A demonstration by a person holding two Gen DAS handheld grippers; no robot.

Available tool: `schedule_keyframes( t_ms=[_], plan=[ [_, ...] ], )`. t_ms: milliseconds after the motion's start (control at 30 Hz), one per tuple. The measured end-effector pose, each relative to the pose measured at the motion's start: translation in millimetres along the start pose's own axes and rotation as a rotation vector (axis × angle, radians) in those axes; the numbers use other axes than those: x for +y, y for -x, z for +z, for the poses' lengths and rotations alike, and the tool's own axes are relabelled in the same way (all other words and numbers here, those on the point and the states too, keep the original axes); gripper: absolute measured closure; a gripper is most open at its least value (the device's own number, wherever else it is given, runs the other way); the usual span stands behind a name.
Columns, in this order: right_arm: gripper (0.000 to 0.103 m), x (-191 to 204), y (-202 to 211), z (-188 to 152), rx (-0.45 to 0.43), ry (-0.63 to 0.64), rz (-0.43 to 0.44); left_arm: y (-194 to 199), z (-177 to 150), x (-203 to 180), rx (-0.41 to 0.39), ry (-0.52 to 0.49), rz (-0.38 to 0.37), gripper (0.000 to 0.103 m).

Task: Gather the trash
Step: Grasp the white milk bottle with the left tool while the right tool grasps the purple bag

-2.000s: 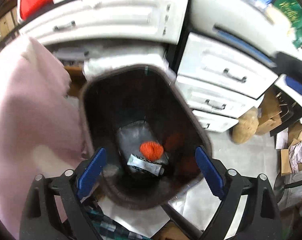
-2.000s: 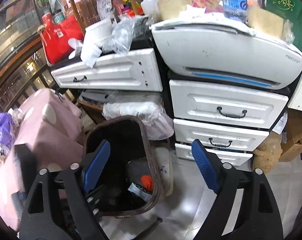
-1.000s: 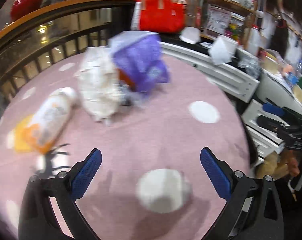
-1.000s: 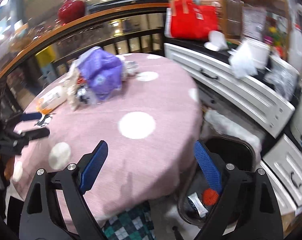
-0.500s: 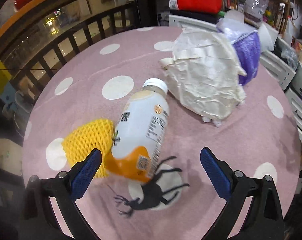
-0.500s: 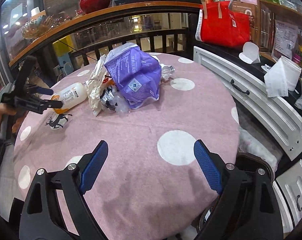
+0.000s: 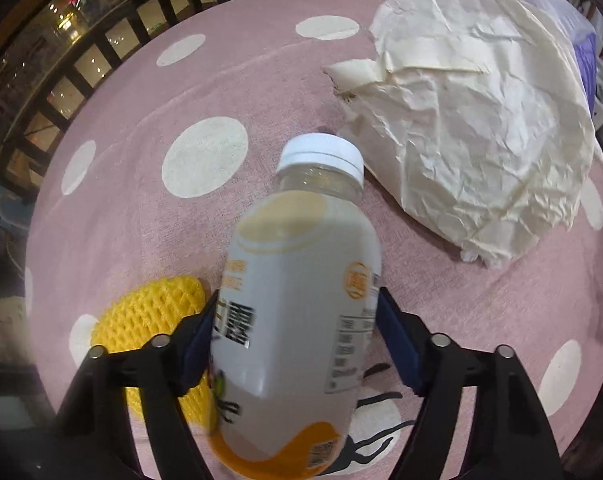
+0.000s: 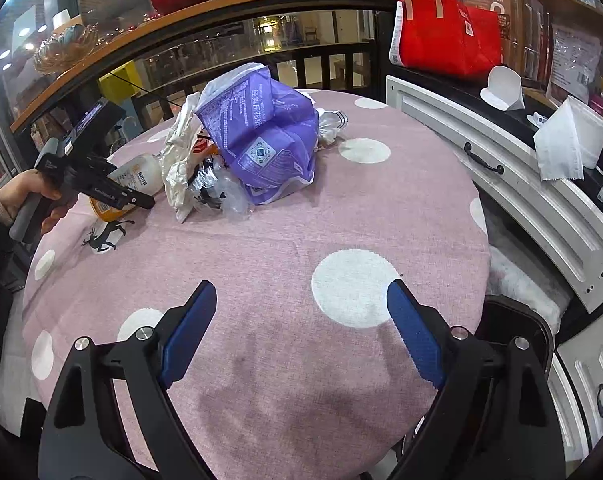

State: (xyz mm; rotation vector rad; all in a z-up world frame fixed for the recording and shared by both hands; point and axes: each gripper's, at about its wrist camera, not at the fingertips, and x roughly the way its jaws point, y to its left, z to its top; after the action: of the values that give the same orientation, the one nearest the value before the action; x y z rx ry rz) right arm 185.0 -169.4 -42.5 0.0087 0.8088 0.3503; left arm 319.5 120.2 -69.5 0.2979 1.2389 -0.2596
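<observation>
Your left gripper (image 7: 295, 330) had just been closing and pinched the bottle (image 7: 297, 312) near the tabletop's (image 8: 285, 240) edge. Your right gripper (image 8: 301, 320) hung spread, with nothing between its 2 pads.

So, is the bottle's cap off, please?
No, the white cap sits on the bottle lying on the table.

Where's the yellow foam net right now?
Left wrist view, lower left: the yellow net lies on the pink tablecloth, beside the bottle and partly behind the left gripper.
</observation>
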Motion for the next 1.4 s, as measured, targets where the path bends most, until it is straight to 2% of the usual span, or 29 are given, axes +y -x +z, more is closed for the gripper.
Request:
schedule_keyframes(
  t_ms=[233, 533, 700, 833, 933, 1067, 1100, 1133, 1167, 1200, 1233, 1300, 1400],
  plan=[
    [0.023, 6.5, 0.3, 11.7, -0.031, 0.046, -0.002, 14.2, -13.3, -4.2, -0.083, 0.047, -0.062, 0.042],
    [0.025, 19.1, -5.2, 61.2, -0.144, 0.113, 0.011, 62.5, -60.6, -15.0, -0.310, 0.204, -0.105, 0.043],
    [0.025, 19.4, -23.0, 93.2, -0.171, 0.136, 0.004, 84.2, -94.7, -22.5, -0.415, 0.274, -0.095, 0.043],
    [0.025, 13.0, -44.3, 113.3, -0.153, 0.116, 0.028, 86.7, -95.9, -23.1, -0.452, 0.315, -0.124, 0.043],
    [0.025, 11.8, -60.9, 120.5, -0.125, 0.098, 0.102, 87.6, -100.0, -29.3, -0.470, 0.309, -0.113, 0.043],
    [0.025, 16.6, -69.0, 123.0, -0.132, 0.090, 0.144, 85.8, -104.7, -32.1, -0.469, 0.329, -0.167, 0.043],
    [0.028, 20.7, -70.7, 123.2, -0.130, 0.105, 0.136, 84.6, -105.1, -33.7, -0.469, 0.333, -0.171, 0.043],
    [0.042, 23.9, -72.3, 121.4, -0.128, 0.117, 0.138, 84.1, -105.7, -35.0, -0.469, 0.333, -0.174, 0.043],
    [0.052, 26.7, -74.4, 120.4, -0.119, 0.132, 0.139, 83.3, -106.9, -36.5, -0.470, 0.332, -0.179, 0.043],
    [0.068, 28.9, -75.9, 119.0, -0.112, 0.146, 0.129, 83.1, -107.8, -38.3, -0.470, 0.332, -0.184, 0.043],
    [0.090, 29.8, -76.5, 116.4, -0.107, 0.153, 0.132, 82.7, -108.1, -40.1, -0.472, 0.333, -0.187, 0.043],
    [0.100, 29.1, -74.6, 111.7, -0.105, 0.145, 0.149, 83.3, -110.1, -43.7, -0.481, 0.336, -0.187, 0.043],
    [0.102, 27.5, -62.0, 101.4, -0.144, 0.156, 0.144, 85.9, -113.9, -51.8, -0.502, 0.337, -0.187, 0.043]
  ],
)
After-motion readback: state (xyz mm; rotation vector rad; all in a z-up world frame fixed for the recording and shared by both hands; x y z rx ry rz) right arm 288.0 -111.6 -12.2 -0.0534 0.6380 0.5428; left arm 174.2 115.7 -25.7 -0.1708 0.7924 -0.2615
